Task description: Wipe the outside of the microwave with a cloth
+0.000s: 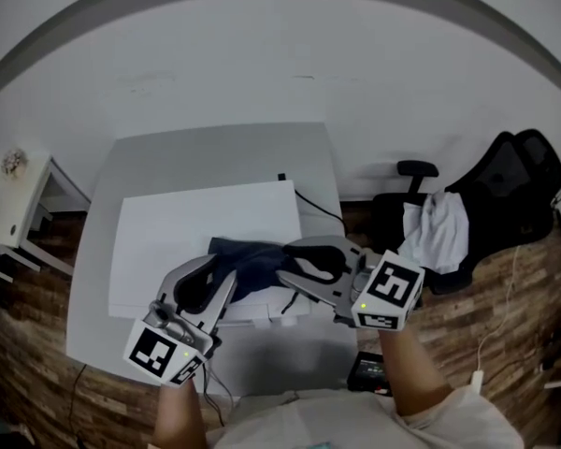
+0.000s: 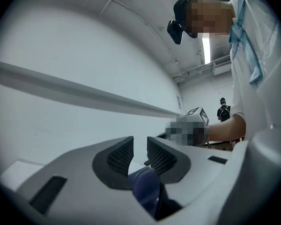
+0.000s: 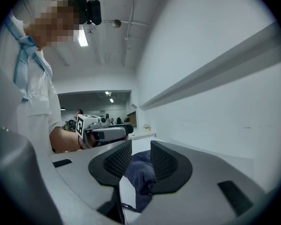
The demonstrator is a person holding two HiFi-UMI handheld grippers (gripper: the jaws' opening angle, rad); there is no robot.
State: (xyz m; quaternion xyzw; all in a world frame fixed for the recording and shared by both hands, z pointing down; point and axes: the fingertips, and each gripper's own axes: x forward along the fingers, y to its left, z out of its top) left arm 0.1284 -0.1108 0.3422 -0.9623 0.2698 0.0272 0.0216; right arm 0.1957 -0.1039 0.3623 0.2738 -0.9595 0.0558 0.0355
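Observation:
The white microwave [image 1: 196, 241] stands on a grey table [image 1: 215, 152], seen from above. A dark blue cloth [image 1: 248, 258] hangs over its near edge, stretched between my two grippers. My left gripper [image 1: 220, 271] comes in from the lower left and my right gripper [image 1: 285, 265] from the right. In the left gripper view the cloth [image 2: 147, 186] is bunched low between the jaws of the left gripper [image 2: 139, 149], and the pads' upper parts show a narrow gap. In the right gripper view the cloth [image 3: 143, 172] fills the gap of the right gripper [image 3: 140, 156] and hangs below it.
A black office chair [image 1: 505, 185] with a white garment [image 1: 435, 232] on it stands at the right on the wooden floor. A white cabinet [image 1: 14, 204] is at the far left. A black cable [image 1: 313, 206] runs from the microwave's back right. A white wall lies beyond the table.

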